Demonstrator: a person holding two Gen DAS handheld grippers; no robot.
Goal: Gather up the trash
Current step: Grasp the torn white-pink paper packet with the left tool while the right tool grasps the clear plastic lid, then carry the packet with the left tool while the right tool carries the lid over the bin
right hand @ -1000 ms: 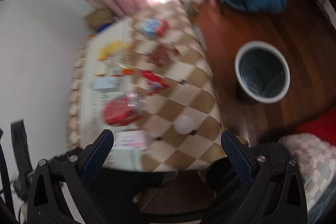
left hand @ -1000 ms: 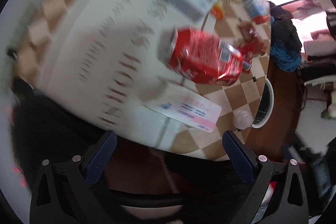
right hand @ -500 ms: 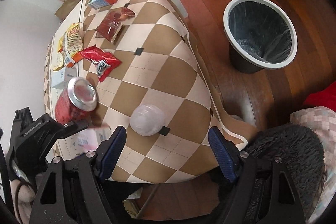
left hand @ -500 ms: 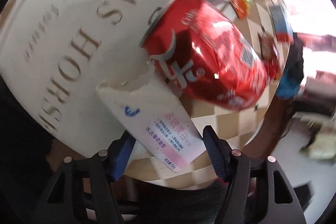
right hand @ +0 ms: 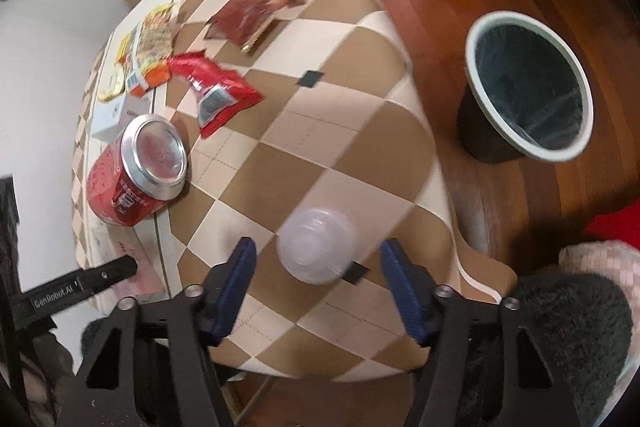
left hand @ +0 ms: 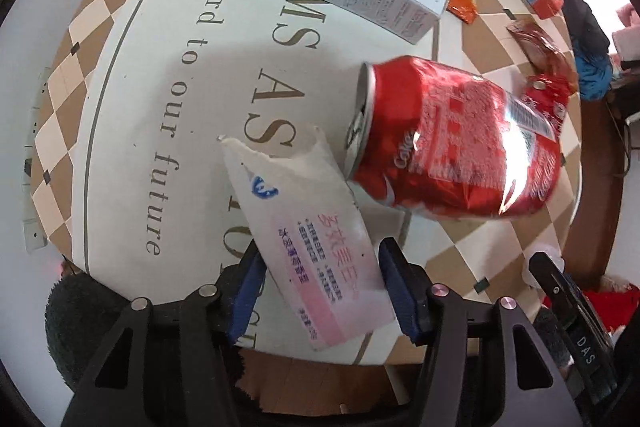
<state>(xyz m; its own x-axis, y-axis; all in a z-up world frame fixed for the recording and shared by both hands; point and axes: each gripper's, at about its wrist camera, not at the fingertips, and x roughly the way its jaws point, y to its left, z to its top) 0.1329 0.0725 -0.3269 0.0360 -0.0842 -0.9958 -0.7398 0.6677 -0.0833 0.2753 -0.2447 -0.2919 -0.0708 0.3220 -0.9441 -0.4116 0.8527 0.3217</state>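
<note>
Both grippers have been lowered and their jaws are closing. The left gripper (left hand: 320,287) now straddles the torn white-and-pink paper sachet (left hand: 316,247); contact cannot be confirmed. Within the right gripper (right hand: 318,285) the small translucent plastic cup (right hand: 316,245) stands untouched. Two pickups appear imminent. Farther off lie the crushed red aluminium can (left hand: 456,139) and, on the floor, the lined dark bin (right hand: 528,87); distant wrappers are blurred.

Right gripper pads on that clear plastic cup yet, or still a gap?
Apart. The right wrist view shows tablecloth between the clear cup and each closing jaw of the right gripper.
</note>
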